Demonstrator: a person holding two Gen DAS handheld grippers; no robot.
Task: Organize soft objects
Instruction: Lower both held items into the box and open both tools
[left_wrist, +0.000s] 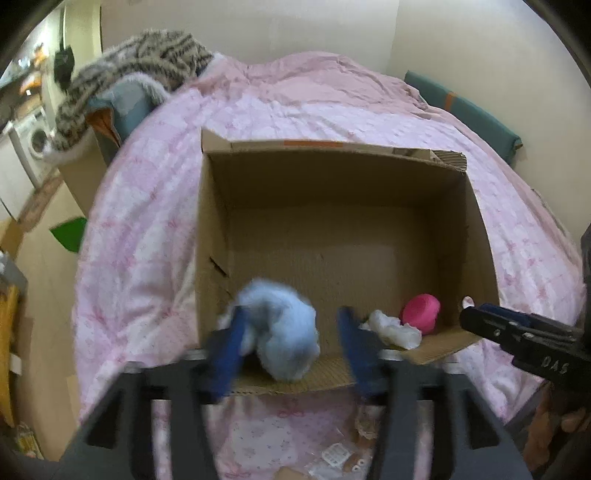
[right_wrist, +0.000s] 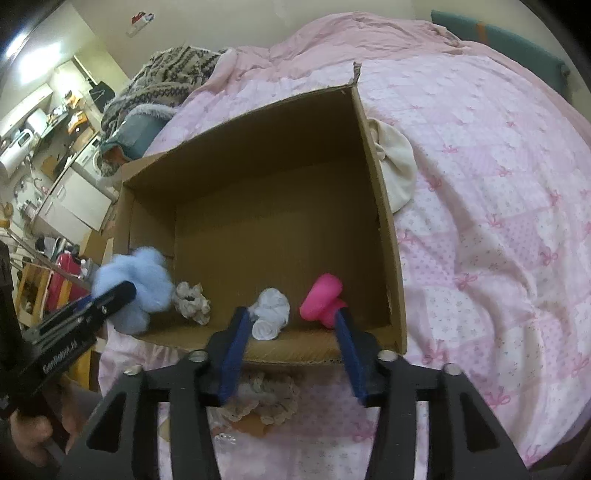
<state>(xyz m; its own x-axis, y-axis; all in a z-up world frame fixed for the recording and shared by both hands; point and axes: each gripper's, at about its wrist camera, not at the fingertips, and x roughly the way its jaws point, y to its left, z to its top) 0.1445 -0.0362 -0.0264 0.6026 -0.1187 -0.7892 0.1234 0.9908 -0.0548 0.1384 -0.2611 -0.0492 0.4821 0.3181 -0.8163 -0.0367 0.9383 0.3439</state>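
Bed (left_wrist: 332, 110), pink quilt, carrying open cardboard box (left_wrist: 332, 192). Item: blue fluffy toy (left_wrist: 280, 328), at box's near-left corner, between the spread left tongs (left_wrist: 291, 350), against their left finger, not pinched. Right tongs (right_wrist: 291, 332) likewise spread, empty, over pink toy (right_wrist: 321, 295) and white sock bundle (right_wrist: 271, 314). Lace scrunchie (right_wrist: 266, 402) outside, just below right tongs: nearer hand.

Possibly "GenRobot.AI" on the left claw (right_wrist: 110, 295) body.

Soft toys (right_wrist: 321, 301) in cardboard box (right_wrist: 380, 206)
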